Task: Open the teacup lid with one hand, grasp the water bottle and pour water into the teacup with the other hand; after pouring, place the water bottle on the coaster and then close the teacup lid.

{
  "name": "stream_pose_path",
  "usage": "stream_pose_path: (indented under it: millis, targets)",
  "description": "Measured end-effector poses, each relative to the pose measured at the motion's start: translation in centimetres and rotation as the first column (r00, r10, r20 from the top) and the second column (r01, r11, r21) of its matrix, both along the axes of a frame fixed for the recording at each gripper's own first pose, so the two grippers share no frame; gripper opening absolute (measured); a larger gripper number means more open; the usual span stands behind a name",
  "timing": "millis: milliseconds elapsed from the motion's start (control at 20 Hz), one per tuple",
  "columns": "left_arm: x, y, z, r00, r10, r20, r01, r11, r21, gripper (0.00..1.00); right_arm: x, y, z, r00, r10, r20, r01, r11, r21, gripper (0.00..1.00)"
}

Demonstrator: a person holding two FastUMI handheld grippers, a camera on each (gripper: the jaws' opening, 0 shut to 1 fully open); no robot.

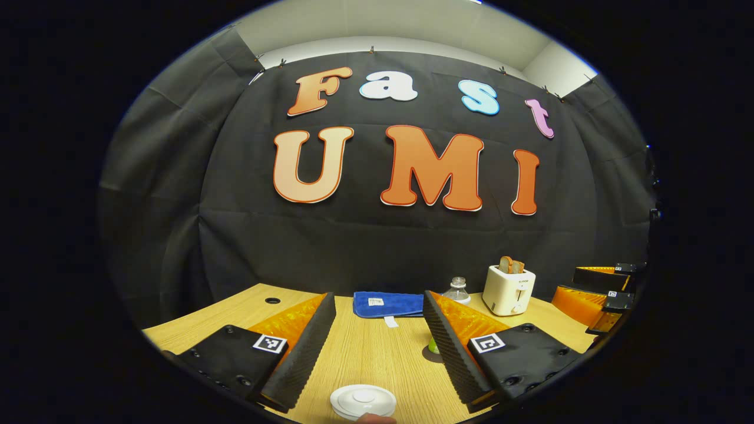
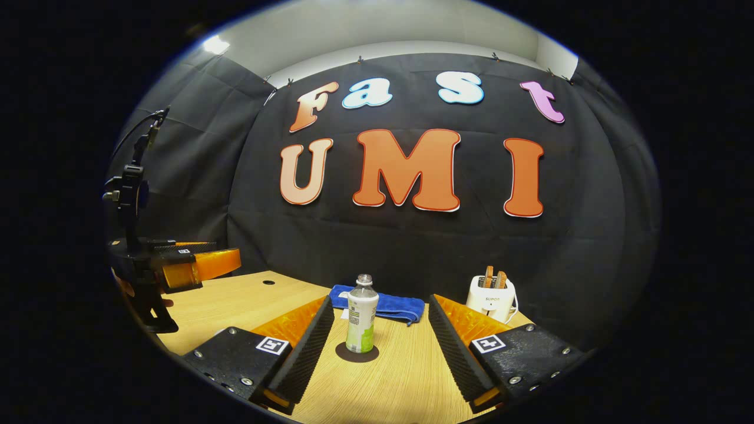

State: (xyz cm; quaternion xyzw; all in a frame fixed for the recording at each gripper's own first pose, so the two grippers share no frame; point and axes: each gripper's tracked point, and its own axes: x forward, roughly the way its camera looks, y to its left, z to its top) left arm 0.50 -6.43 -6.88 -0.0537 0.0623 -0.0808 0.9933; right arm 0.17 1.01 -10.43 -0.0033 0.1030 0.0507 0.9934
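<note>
The teacup's white round lid [image 1: 362, 401] lies at the bottom edge of the left gripper view, below and between the fingers of my open left gripper [image 1: 378, 294]; the cup under it is hidden. The water bottle [image 2: 361, 315], clear with a green base, stands upright on the dark round coaster [image 2: 357, 352]. It sits ahead of my open right gripper [image 2: 382, 297], between the two fingers and touching neither. In the left gripper view the bottle [image 1: 456, 288] is half hidden behind the right finger [image 1: 447, 330].
A folded blue towel [image 2: 383, 306] lies behind the bottle near the wall. A white toaster [image 2: 492, 297] with bread slices stands at the back right of the wooden table [image 2: 389, 388]. The left gripper [image 2: 200, 265] hovers at the left, with a stand beside it.
</note>
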Motion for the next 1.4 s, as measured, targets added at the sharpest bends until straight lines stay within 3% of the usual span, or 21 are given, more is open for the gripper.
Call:
stream_pose_path:
  millis: [1400]
  targets:
    - [0.1, -0.4, 0.1, 1.0, 0.008, 0.008, -0.008, 0.999, 0.046, 0.96, -0.1, 0.7, -0.3, 1.0, 0.006, -0.004, -0.006, 1.0, 0.0, 0.97]
